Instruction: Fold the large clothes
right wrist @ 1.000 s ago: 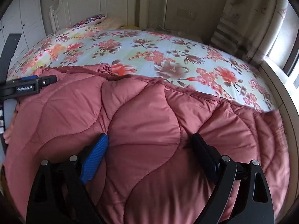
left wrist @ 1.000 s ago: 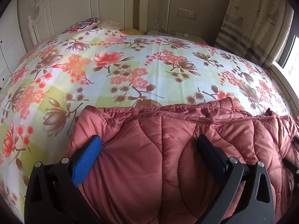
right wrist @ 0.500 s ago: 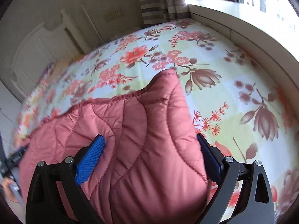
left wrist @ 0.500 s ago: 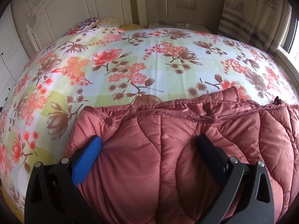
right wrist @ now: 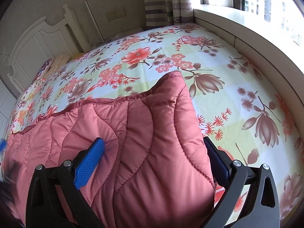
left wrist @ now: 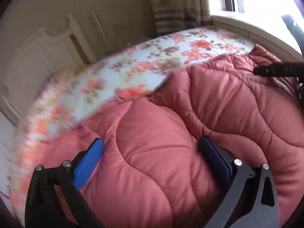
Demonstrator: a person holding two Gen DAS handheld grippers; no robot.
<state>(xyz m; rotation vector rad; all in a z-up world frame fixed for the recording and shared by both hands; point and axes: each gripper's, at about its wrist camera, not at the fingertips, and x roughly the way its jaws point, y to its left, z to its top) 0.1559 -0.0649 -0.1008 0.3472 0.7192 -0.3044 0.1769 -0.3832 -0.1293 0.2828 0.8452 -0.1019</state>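
Note:
A salmon-pink quilted padded coat (left wrist: 228, 104) lies spread on a bed with a floral sheet (left wrist: 133, 66). My left gripper (left wrist: 150, 142) is low over it with its jaws wide, and a puffy bulge of the coat sits between the blue pads. This view is smeared by motion. A black bar of the other tool (left wrist: 275, 70) rests at the coat's far right end. In the right wrist view the coat's right corner (right wrist: 142, 117) rises between the wide jaws of my right gripper (right wrist: 152, 140), which does not squeeze it.
The floral sheet (right wrist: 237, 95) lies bare to the right of and beyond the coat. A white headboard (right wrist: 38, 43) and pillows (right wrist: 45, 66) are at the far left. A window sill (right wrist: 247, 28) runs along the bed's right side, with a striped curtain (right wrist: 161, 3) behind.
The left view has swung right toward the window and now shows more of the coat, and the coat now reaches past its left finger. The right gripper first swung to the coat's right corner, then held still.

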